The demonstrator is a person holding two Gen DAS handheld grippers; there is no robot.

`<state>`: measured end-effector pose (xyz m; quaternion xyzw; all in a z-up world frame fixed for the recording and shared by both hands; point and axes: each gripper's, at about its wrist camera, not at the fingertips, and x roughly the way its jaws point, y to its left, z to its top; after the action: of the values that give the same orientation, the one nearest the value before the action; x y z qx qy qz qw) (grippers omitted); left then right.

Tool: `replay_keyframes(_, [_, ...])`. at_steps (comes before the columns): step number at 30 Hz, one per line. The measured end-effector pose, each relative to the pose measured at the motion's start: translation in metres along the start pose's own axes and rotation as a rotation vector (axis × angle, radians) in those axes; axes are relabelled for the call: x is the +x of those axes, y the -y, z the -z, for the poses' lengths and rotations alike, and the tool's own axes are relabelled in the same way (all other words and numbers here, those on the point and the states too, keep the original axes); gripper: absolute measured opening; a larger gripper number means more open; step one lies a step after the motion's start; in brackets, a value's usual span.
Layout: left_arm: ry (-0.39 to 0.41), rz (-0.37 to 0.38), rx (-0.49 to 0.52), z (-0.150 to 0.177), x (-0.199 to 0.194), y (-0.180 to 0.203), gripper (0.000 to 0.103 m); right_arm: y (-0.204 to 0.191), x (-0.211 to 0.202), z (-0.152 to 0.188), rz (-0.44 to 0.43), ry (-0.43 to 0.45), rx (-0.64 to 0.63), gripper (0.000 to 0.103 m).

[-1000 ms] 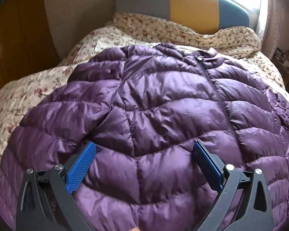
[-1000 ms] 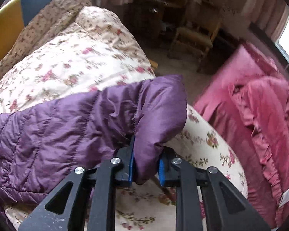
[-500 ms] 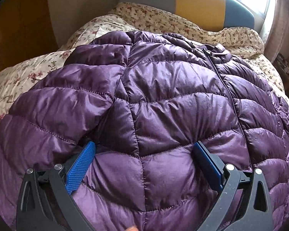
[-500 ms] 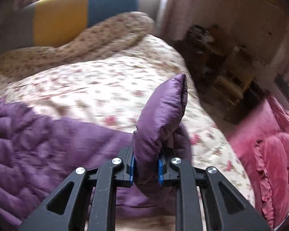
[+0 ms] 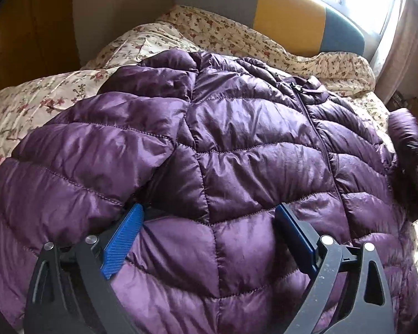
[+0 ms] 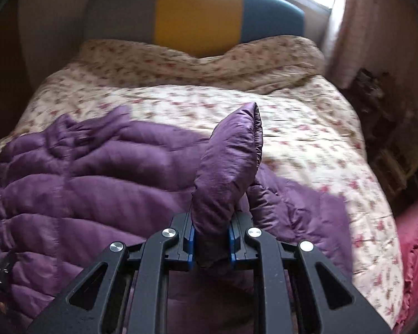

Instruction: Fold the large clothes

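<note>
A purple quilted puffer jacket point(image 5: 237, 153) lies front up, zip closed, on a floral bedspread point(image 5: 41, 97). My left gripper point(image 5: 209, 228) hovers over its lower body, blue pads wide apart and open, the padded fabric bulging between them without being pinched. In the right wrist view my right gripper point(image 6: 210, 236) is shut on the end of the jacket's sleeve point(image 6: 228, 167), which stands up from the pads above the jacket's body point(image 6: 97, 189). The same sleeve cuff point(image 5: 404, 128) shows blurred at the right edge of the left wrist view.
A grey, yellow and blue headboard point(image 6: 197, 11) stands at the far end under a bright window. Floral bedspread point(image 6: 306, 144) stretches beyond the jacket. Pink bedding point(image 6: 415, 250) lies off the bed's right side, with a curtain point(image 6: 356, 27) and dark furniture behind.
My right gripper has swung the held sleeve from beside the bed's right edge in over the jacket, turning toward the headboard. The left gripper has barely shifted and stays open.
</note>
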<state>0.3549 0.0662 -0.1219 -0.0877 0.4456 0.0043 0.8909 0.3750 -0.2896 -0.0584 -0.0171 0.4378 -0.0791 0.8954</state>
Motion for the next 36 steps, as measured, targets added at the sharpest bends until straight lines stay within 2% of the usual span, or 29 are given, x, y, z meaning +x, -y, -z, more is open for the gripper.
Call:
replay_keyframes(9, [0.013,0.037,-0.042,0.001,-0.014,-0.017,0.088,-0.075,-0.001,0.016,-0.139,-0.022,-0.106,0.016])
replay_keyframes(13, [0.013,0.046,-0.052,0.002,-0.018,-0.023,0.084,-0.098,-0.001,0.023,-0.173,-0.033,-0.158,0.016])
replay_keyframes(20, [0.012,0.060,-0.064,0.002,-0.022,-0.027,0.083,-0.138,-0.006,0.038,-0.224,-0.042,-0.274,0.016])
replay_keyframes(29, [0.010,0.060,-0.063,0.004,-0.019,-0.030,0.084,-0.172,0.000,0.051,-0.246,-0.074,-0.416,0.018])
replay_keyframes(36, [0.014,0.070,-0.070,0.004,-0.020,-0.033,0.084,-0.190,-0.008,0.072,-0.138,-0.017,-0.610,0.028])
